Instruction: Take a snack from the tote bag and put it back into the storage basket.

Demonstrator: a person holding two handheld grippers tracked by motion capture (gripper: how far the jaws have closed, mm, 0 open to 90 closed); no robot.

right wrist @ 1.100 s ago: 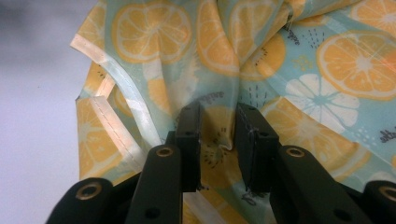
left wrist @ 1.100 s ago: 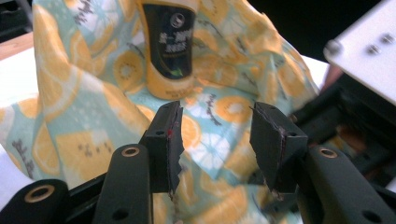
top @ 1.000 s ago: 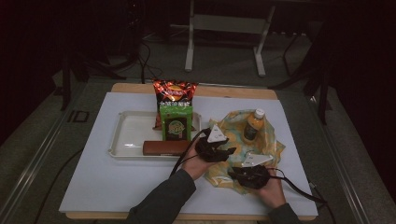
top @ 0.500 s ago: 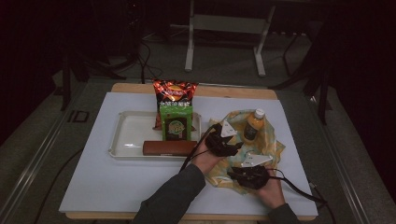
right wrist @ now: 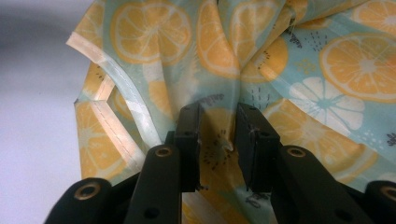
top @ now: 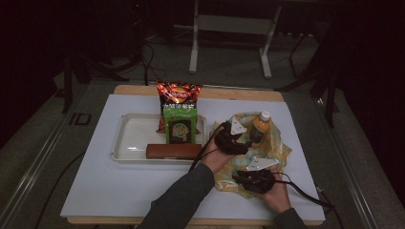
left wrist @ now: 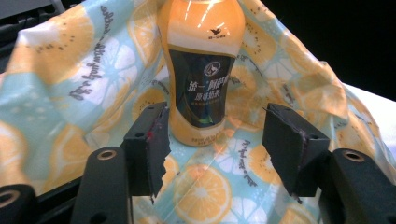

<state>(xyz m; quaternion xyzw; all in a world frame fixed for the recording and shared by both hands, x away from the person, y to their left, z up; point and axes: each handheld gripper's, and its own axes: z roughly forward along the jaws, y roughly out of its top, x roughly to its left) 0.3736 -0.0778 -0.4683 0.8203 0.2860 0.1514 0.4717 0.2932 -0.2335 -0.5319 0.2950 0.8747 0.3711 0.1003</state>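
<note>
An orange drink bottle (top: pixel 260 126) with a white cap stands upright on a cloth (top: pixel 277 148) printed with orange slices, right of the table's middle. My left gripper (top: pixel 244 141) is just left of the bottle. In the left gripper view it (left wrist: pixel 215 140) is open, and the bottle (left wrist: pixel 201 70) stands just beyond the gap, between the two jaws. My right gripper (top: pixel 241 176) is at the cloth's near edge. In the right gripper view it (right wrist: pixel 218 144) is shut on a fold of the cloth (right wrist: pixel 327 70).
A white tray (top: pixel 131 138) lies left of the cloth. A red chips bag (top: pixel 179 93) and a green packet (top: pixel 180 125) stand at its right end, and a brown bar (top: pixel 173 151) lies along its front rim. Bare white tabletop (top: pixel 119 191) spreads at the near left.
My left gripper has moved right and a little away from me, closing in on the bottle. The right gripper has stayed on the cloth's near edge.
</note>
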